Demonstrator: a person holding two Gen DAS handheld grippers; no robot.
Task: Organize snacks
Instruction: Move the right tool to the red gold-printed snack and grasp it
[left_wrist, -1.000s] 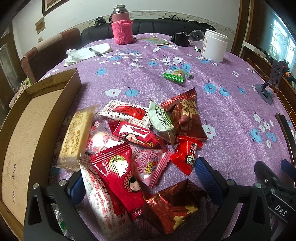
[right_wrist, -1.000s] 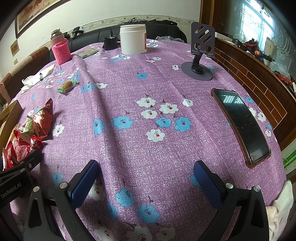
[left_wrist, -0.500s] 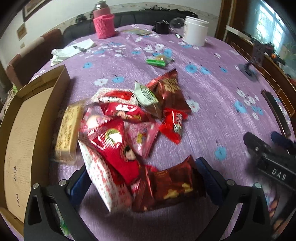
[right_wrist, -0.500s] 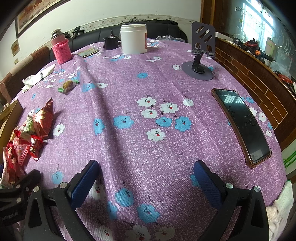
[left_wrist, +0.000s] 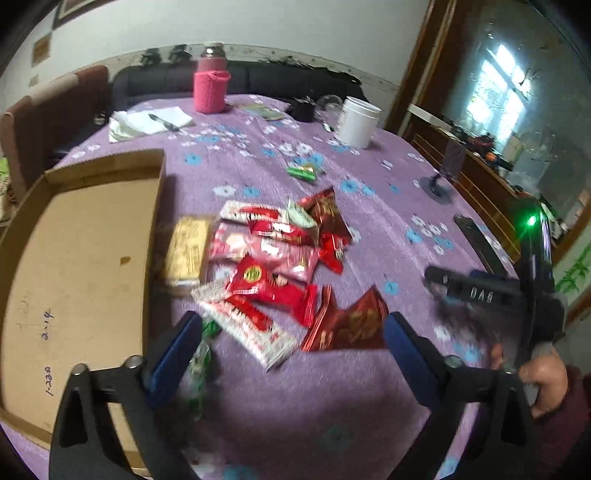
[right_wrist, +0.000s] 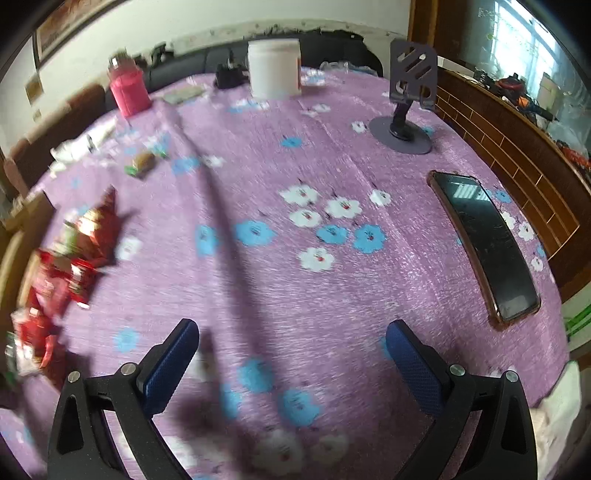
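A pile of snack packets lies on the purple flowered tablecloth, mostly red and pink, with a yellow bar on its left. My left gripper hovers at the pile's near edge. Its jaws are closing, and neither pad presses on anything. A white-and-red packet and a dark red packet lie just ahead of the tips, and a green packet lies by the left finger. My right gripper stands open over bare cloth, with the pile far to its left.
An open cardboard box sits left of the pile. A lone green candy, a white jar and a pink cup stand farther back. A phone and a phone stand are at the right. A hand holds the right gripper.
The left gripper has pulled back and risen, so the pile now lies farther ahead, and the dark red packet is beyond its tips. The right gripper has stayed in place.
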